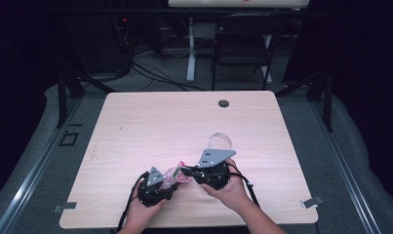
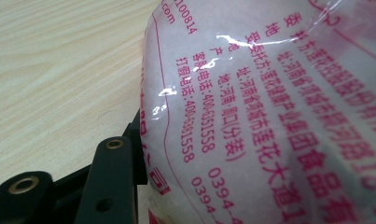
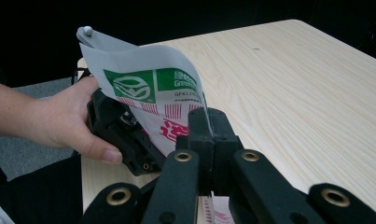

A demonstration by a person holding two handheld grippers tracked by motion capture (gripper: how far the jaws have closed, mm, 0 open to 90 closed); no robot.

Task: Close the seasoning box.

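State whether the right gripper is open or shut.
Shut: the right gripper has both jaws pressed together on the printed bag.

A recording lab or studio, bare pale wooden table [image 1: 150, 126] on grey carpet, black curtains all round, black stand legs, loose cables on the floor [image 1: 150, 73], folding chair [image 1: 243, 46] behind.

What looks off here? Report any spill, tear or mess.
Nothing stands out. The bag hangs between the right gripper, shut on one edge, and the left gripper at its other end; no tear or spill shows. A clear round piece lies on the table.
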